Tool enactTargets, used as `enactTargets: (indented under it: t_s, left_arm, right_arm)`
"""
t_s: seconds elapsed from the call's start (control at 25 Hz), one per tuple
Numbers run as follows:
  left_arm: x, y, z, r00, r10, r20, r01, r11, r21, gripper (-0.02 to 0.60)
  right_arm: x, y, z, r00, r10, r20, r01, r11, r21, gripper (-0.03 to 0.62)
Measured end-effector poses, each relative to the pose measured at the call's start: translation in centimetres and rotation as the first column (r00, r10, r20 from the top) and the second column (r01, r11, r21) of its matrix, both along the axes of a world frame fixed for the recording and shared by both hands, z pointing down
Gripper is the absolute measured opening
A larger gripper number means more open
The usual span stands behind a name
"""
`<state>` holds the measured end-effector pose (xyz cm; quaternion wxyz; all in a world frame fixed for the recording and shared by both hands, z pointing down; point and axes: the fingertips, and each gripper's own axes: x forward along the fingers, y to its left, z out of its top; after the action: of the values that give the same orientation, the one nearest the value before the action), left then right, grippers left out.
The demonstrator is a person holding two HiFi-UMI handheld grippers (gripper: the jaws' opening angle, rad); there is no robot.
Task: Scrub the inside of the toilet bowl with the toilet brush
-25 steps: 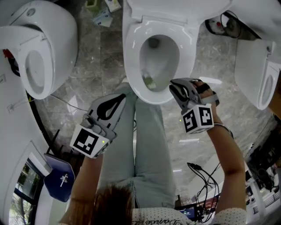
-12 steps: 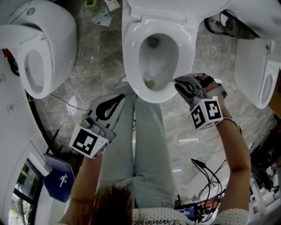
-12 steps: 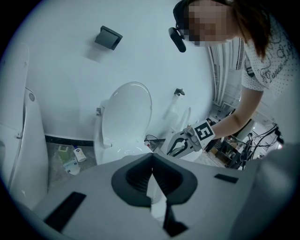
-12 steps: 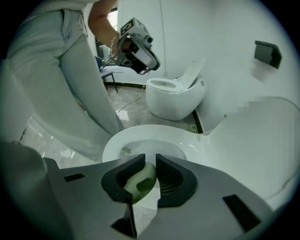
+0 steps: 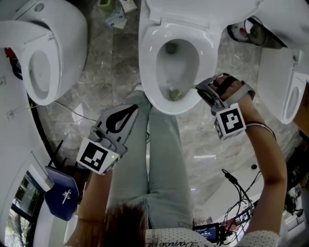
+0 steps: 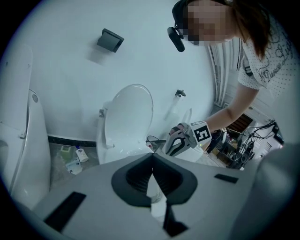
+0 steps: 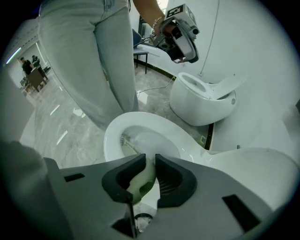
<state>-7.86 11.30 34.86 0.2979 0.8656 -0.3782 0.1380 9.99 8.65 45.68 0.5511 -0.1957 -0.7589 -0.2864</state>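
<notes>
The white toilet (image 5: 149, 72) stands open at the top middle of the head view, lid up. My right gripper (image 5: 200, 90) reaches over the bowl's front right rim, shut on the pale green handle of the toilet brush (image 7: 139, 182). The brush's green head (image 5: 175, 94) lies inside the bowl against the front wall; it shows as bristles (image 7: 125, 140) in the right gripper view. My left gripper (image 5: 131, 110) hangs shut and empty over the person's left thigh, apart from the toilet. In the left gripper view its jaws (image 6: 152, 158) meet, with the raised lid (image 6: 129, 117) beyond.
Other white toilets stand at the left (image 5: 43, 62) and right (image 5: 289, 91). Bottles and packets (image 5: 113, 14) lie on the marble floor behind. Cables (image 5: 236, 193) trail at lower right, and a blue object (image 5: 63, 198) sits lower left. The person's jeans-clad legs (image 5: 161, 159) stand before the bowl.
My right gripper has swung rightward and slightly away along the bowl's front rim, and the brush head has slid right inside the bowl. The left gripper has stayed put.
</notes>
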Motion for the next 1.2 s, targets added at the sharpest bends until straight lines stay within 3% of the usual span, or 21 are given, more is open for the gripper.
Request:
enactTargets:
  t_s: [0.28, 0.48, 0.92, 1.08, 1.2]
  left_arm:
    - [-1.1, -0.4, 0.1, 0.999, -0.034, 0.002, 0.034, 0.999, 0.009, 0.003]
    - [-1.6, -0.5, 0.1, 0.999, -0.05, 0.002, 0.05, 0.999, 0.018, 0.003]
    - [-2.0, -0.6, 0.4, 0.997, -0.073, 0.004, 0.073, 0.997, 0.014, 0.003]
    - [-1.9, -0.4, 0.6, 0.997, -0.073, 0.003, 0.073, 0.997, 0.004, 0.003]
    - [-1.8, -0.3, 0.7, 0.997, -0.071, 0.0, 0.071, 0.997, -0.006, 0.003]
  right_arm:
    - [0.5, -2.9, 1.1, 0.991, -0.11, -0.07, 0.113, 0.993, 0.044, 0.077]
    - [1.3, -6.1, 2.0, 0.983, -0.133, -0.127, 0.143, 0.987, 0.072, 0.077]
    - [0.9, -13.9, 2.3, 0.973, -0.183, -0.141, 0.218, 0.931, 0.292, 0.074]
    - [0.8, -13.8, 2.5, 0.97, -0.195, -0.143, 0.229, 0.932, 0.282, 0.075]
    - [0.7, -12.0, 2.2, 0.973, -0.178, -0.145, 0.208, 0.951, 0.229, 0.075]
